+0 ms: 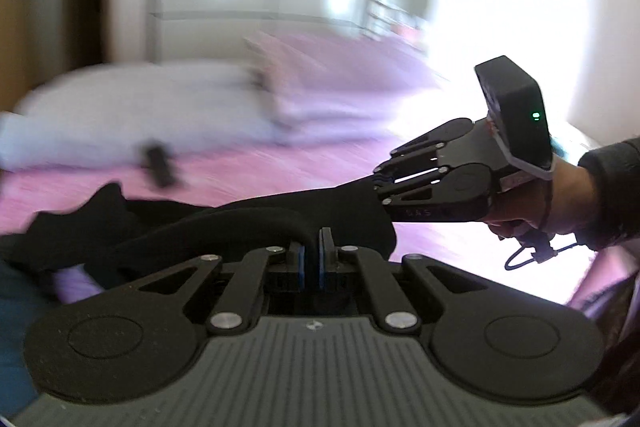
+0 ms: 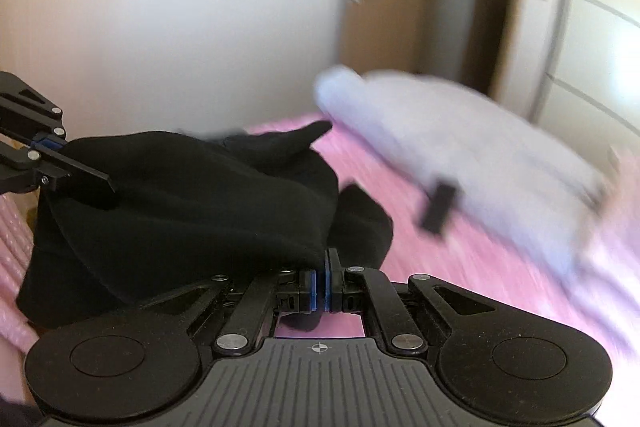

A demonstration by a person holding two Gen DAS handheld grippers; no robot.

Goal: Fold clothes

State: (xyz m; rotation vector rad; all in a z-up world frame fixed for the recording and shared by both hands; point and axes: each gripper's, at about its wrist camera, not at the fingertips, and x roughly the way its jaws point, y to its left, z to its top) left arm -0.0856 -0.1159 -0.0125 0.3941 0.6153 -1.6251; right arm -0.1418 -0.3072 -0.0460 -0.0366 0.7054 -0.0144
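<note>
over the pink striped bed cover (image 2: 460, 259), both tongs hold a black soft knit garment (image 2: 192, 195) lifted off the surface. left gripper (image 1: 313, 259): pads together, clamped on a rolled hem of the garment. right gripper (image 2: 321, 285): pads together, pinching an edge of the same cloth. garment hangs slack btwn the two, bunched, not yet flat. a pale lilac pillow (image 2: 460, 147) and a small black oblong item (image 2: 438, 209) lie beyond. step judged: pick-up/spread before 1st fold. next: pull the grippers apart to tension the cloth, lay it flat on clear cover.
</note>
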